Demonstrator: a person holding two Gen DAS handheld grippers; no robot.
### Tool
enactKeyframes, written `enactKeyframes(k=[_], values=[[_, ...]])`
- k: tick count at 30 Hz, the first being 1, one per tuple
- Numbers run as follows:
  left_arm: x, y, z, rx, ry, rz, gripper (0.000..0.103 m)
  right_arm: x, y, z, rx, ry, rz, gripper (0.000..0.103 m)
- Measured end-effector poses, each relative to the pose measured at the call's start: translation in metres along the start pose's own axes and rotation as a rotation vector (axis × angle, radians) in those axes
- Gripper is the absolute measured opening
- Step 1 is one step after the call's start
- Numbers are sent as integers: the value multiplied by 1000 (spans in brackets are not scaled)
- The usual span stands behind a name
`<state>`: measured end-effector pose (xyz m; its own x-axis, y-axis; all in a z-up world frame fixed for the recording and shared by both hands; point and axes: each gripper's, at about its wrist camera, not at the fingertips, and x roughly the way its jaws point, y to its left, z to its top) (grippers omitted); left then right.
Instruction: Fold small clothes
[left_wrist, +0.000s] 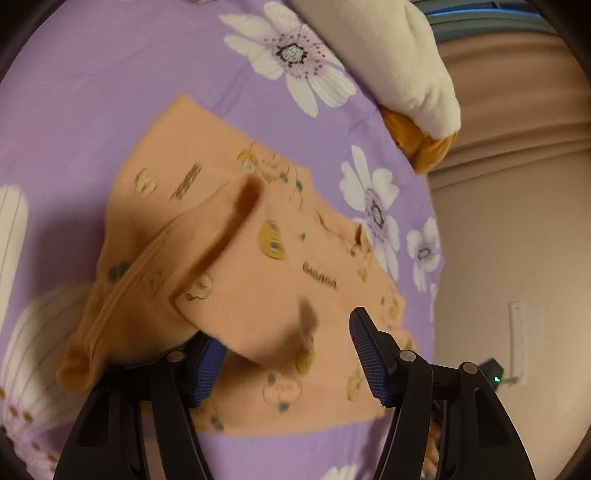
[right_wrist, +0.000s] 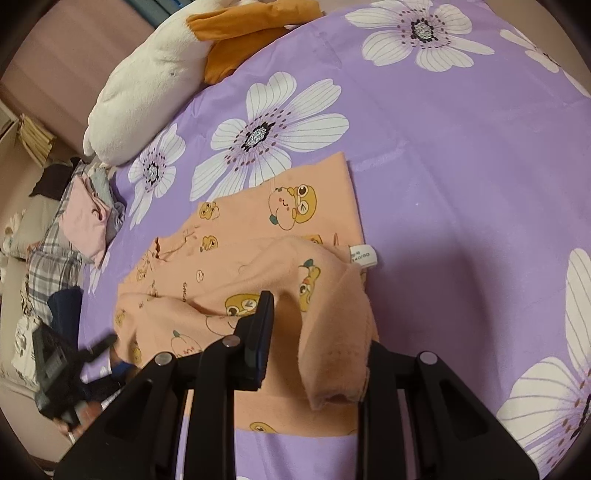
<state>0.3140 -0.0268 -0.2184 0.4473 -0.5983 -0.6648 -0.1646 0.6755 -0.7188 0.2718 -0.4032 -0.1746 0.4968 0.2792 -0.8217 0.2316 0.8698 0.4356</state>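
Beyond the peach garment (right_wrist: 258, 236) on every side but one lies bare purple flowered bedsheet (right_wrist: 461, 166), with the widest open stretch to the garment's right in the right wrist view; to the garment's left in that view the bed edge falls away close by, so room is short there. Spread near the middle of the sheet, the garment is a small peach top printed with yellow cartoon frogs and pale peach-shaped faces, partly folded, with a white size label (right_wrist: 364, 254) showing at its right edge and lettering on the cloth too blurred to read. One cuffed part of the garment is lifted off the rest and hangs over the right gripper (right_wrist: 317, 350), draped across the near finger side; one black finger stands clear to the left of this flap and the other is hidden under the cloth, so whether the pads pinch it cannot be told. From the left wrist view, the left gripper (left_wrist: 288, 354) stands spread over the garment's near edge, its blue ribbed pads (left_wrist: 369, 358) apart and not pressing the cloth, though a folded corner lies across the gap and over the left pad. Past the garment's far edge rests a white and orange plush toy (right_wrist: 147, 96). Off the bed edge to the garment's left sit a heap of pink, grey and plaid clothes (right_wrist: 85, 221) and, nearer, a blurred black device (right_wrist: 55, 376).
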Motion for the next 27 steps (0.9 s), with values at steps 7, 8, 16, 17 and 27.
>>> enactKeyframes(k=[7,8,16,17,27], values=[[-17,-21,10,130,-236,182,7,-7,2,9,36,-25,119,25],[-21,-23,14,142,-262,188,6,-11,5,11,35,-36,141,24],[-33,-18,51,57,-352,146,6,-2,9,47,125,-100,169,11],[-33,-19,55,58,-355,145,6,8,5,55,158,-81,187,10],[-3,-38,105,102,-372,447,16,77,-8,107,248,23,82,9]])
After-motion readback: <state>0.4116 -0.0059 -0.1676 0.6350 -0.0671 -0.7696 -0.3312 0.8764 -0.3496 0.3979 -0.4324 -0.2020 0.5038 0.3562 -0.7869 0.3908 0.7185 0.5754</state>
